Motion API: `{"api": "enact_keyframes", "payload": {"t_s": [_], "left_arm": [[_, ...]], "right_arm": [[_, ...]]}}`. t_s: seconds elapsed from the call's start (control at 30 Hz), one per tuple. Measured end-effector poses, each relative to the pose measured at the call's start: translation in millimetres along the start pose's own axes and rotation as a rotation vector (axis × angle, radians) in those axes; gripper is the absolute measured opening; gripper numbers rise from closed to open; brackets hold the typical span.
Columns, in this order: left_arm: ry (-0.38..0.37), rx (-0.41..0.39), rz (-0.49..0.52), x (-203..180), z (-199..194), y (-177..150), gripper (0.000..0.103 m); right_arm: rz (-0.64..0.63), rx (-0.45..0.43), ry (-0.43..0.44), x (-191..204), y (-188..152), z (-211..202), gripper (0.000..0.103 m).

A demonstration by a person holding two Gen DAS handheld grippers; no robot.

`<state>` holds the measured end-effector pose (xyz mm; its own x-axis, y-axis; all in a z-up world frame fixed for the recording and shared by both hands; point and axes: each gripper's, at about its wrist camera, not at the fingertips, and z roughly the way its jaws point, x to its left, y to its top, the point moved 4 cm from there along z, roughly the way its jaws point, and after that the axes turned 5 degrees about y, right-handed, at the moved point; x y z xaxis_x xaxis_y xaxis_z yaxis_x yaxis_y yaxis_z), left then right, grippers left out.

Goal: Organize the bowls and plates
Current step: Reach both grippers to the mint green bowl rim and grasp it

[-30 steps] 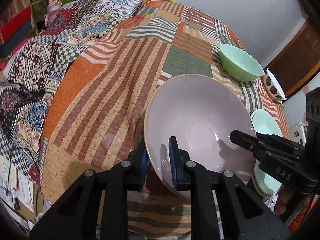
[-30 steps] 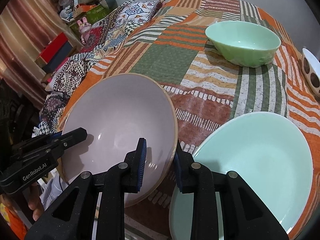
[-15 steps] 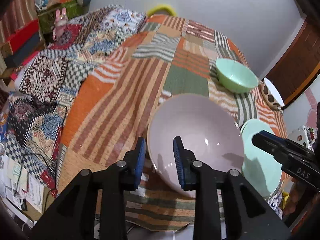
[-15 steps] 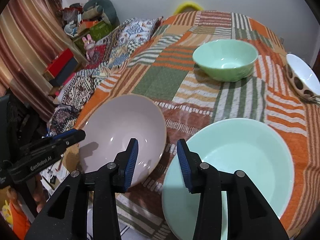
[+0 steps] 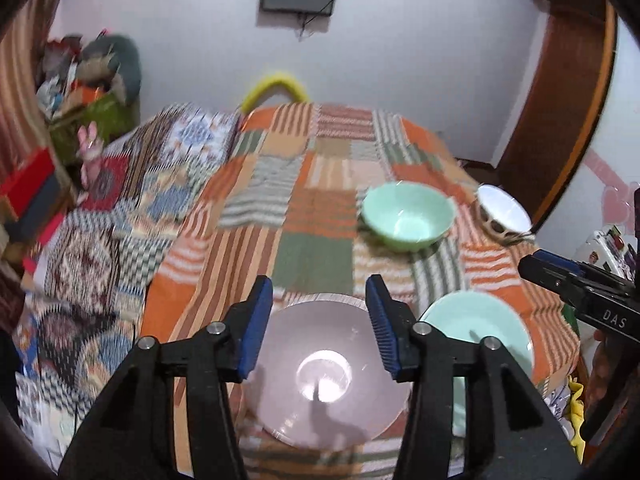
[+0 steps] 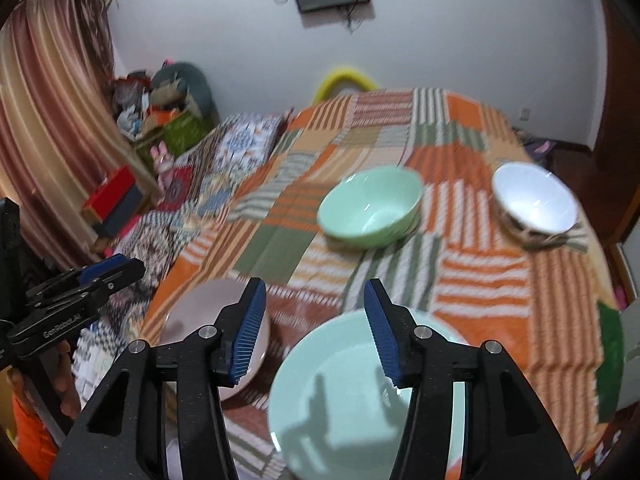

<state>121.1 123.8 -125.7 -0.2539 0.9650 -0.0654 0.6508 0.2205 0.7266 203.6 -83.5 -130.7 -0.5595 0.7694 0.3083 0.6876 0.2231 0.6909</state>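
A pale pink plate lies at the table's near edge; it also shows in the right wrist view. A mint green plate lies beside it on the right, also seen in the left wrist view. A mint green bowl and a white bowl with a brown patterned outside stand farther back. My left gripper is open and empty, raised above the pink plate. My right gripper is open and empty, raised above the green plate.
The table wears an orange, green and white striped patchwork cloth. A bed with a patterned quilt lies to the left. A yellow chair back stands at the far edge. A wooden door frame is on the right.
Both grippers have let go of the pink plate, opened wide and pulled back and up. The pink plate now lies flat on the cloth beside the green plate.
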Motion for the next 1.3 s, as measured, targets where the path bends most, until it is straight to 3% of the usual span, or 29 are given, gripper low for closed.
{"api": "enact_keyframes", "payload": {"t_s": [0.3,0.6,1.1,1.3], "left_arm": [[-0.034,-0.094,0.089,-40.4,5.1,48.4,0.063],[-0.034,-0.067,0.107,-63.1,57.0,74.7,0.072],[-0.049,0.068,0.076,-66.4,168.8,84.5,0.072],[-0.064,0.133,0.091,-69.7,203.7,78.1,0.056]], "right_arm": [[0.025,-0.107,-0.055,-31.6,38.6,-20.3,0.051],[0.053,-0.099,-0.086,-54.9,57.8,7.9,0.051],[0.098,0.007,-0.088,-93.1,59.9,72.6,0.051],[0.089,0.044,-0.101,-101.5,61.0,95.6,0.051]]}}
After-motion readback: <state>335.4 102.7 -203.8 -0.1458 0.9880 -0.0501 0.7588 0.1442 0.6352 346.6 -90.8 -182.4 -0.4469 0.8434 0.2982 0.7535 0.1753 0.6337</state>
